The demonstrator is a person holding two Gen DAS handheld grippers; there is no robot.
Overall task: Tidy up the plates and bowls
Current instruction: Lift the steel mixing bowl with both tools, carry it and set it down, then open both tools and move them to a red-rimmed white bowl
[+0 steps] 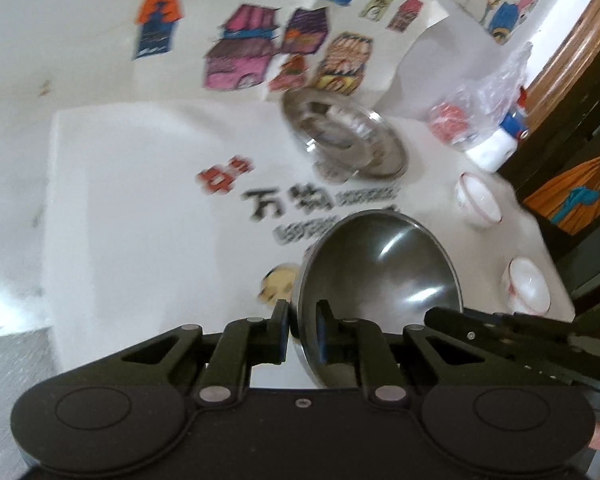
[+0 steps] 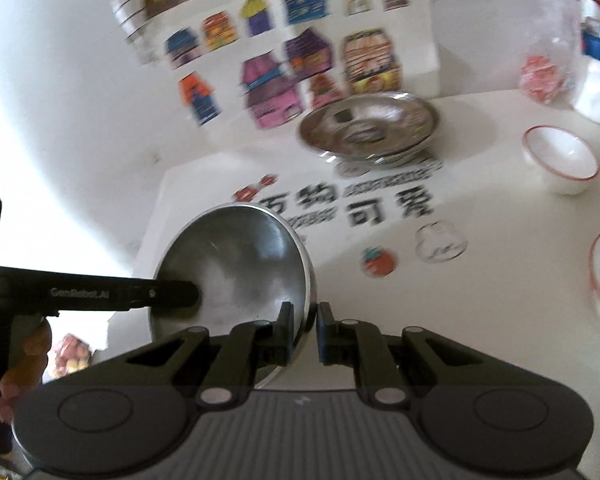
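Note:
A steel bowl [image 1: 380, 272] hangs tilted above the white table, held by both grippers at opposite sides of its rim. My left gripper [image 1: 302, 332] is shut on the rim's near left edge, one pad inside and one outside. My right gripper [image 2: 304, 332] is shut on the rim [image 2: 306, 280] on the bowl's right side. In the right wrist view the left gripper [image 2: 188, 292] reaches in from the left over the bowl [image 2: 236, 264]. A stack of steel plates [image 1: 344, 136] [image 2: 368, 126] sits further back. Two white red-rimmed bowls [image 1: 478, 200] [image 1: 526, 286] stand at the right.
A clear plastic bag [image 1: 496, 88] and a white bottle [image 2: 598, 92] stand at the table's back right. Sheets with coloured house drawings [image 1: 240, 52] hang on the wall behind. The table edge [image 1: 548, 240] runs along dark furniture on the right. A hand [image 2: 24, 364] shows at lower left.

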